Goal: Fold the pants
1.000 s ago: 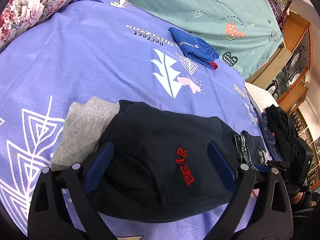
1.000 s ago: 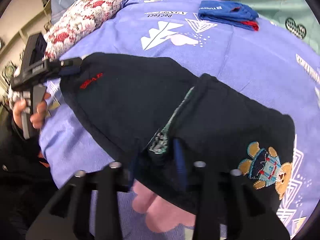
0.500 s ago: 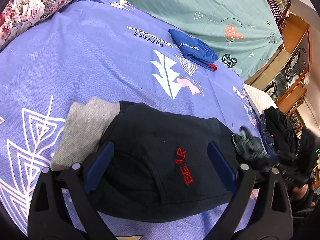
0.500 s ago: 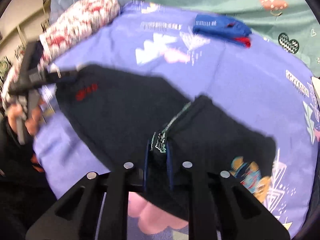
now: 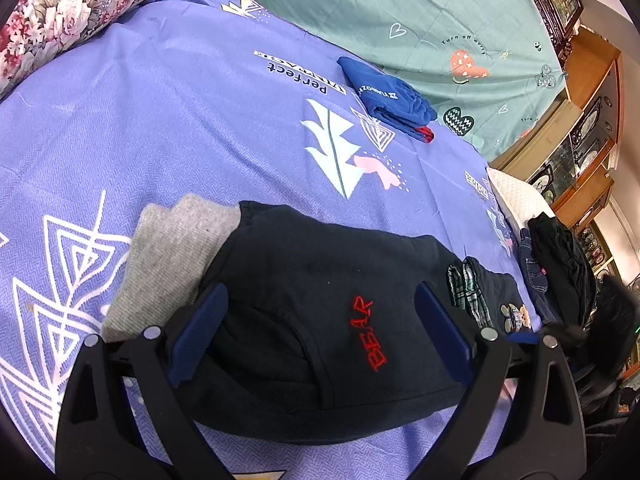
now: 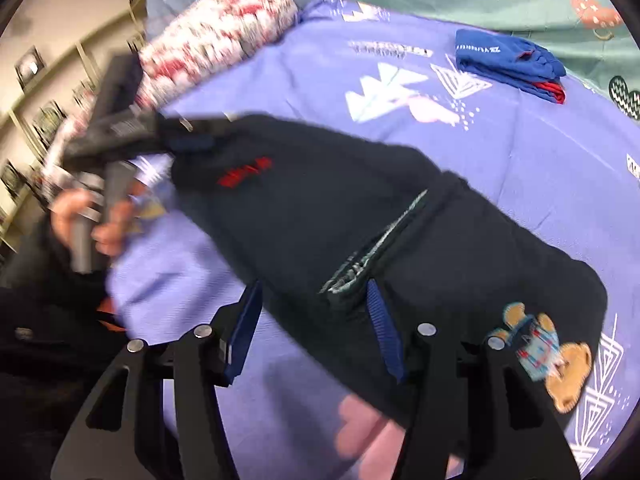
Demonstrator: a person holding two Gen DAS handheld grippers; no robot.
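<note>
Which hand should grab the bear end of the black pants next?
The right. The right gripper, jaws opening, sits right at the black pants' plaid waistband, beside the teddy bear patch. The left gripper hangs open over the far end.

Pants matt black knit; bedsheet woven cloth; cabinet glossy wood.

Even indoor light, no glare; right view motion-blurred (esp. left side), fisheye-bent, dark corners.
</note>
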